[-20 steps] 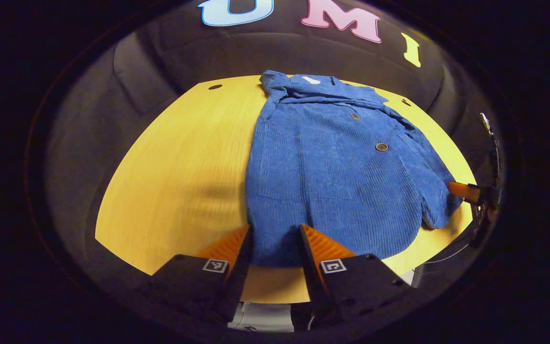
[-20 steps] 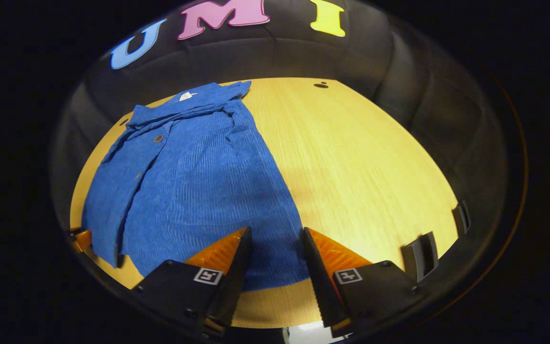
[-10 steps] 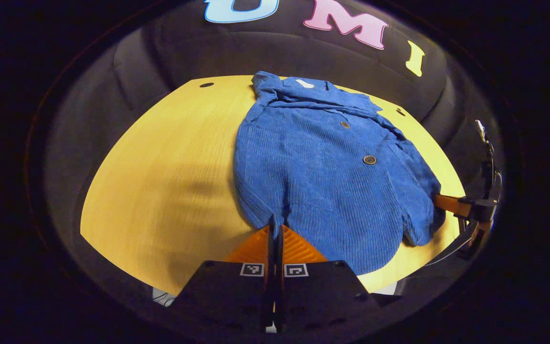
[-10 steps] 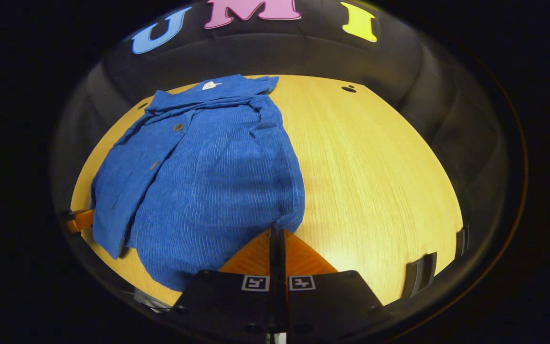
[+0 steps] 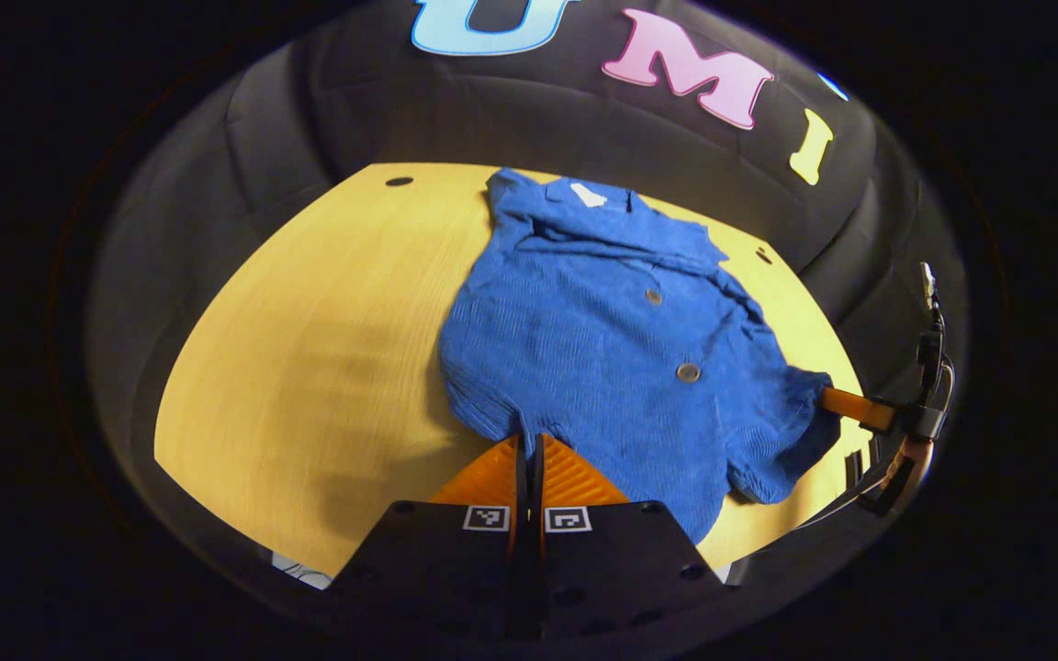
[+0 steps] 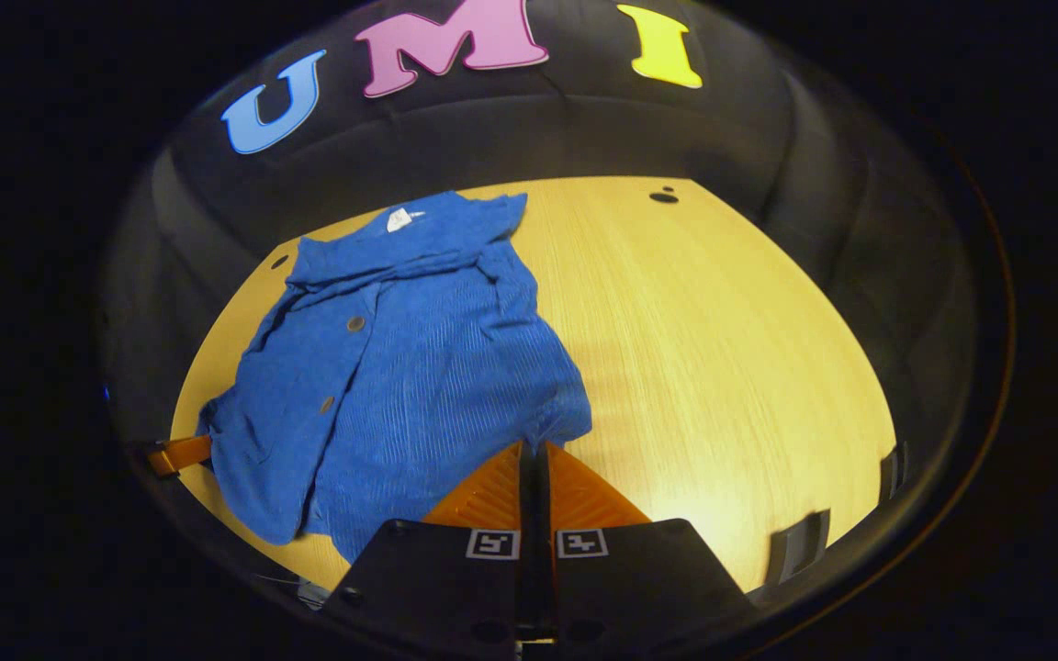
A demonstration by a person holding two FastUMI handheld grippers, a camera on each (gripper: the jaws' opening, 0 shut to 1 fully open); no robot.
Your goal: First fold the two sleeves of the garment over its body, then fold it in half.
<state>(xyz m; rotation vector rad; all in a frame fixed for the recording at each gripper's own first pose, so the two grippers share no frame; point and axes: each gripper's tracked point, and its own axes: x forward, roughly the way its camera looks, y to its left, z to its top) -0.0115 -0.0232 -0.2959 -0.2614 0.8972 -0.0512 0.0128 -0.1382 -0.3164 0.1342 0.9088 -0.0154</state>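
Since a second earlier, both grippers had closed on the hem of the blue corduroy shirt [image 5: 602,349] and drawn it up toward the collar, bunching the lower part. The left gripper [image 5: 530,445] was clamped on the hem's left corner and the right gripper [image 6: 534,452] on its right corner, jaws pressed together on the cloth. Sleeves folded in, the shirt lay on the yellow wooden table [image 6: 722,349], collar toward the booth wall.

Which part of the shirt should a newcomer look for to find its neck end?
Start at the yellow wooden table; the blue corduroy shirt lies on it. Follow the shirt to its far edge by the black booth wall, to the collar. A small white tag marks it, unlike the round buttons lower down.
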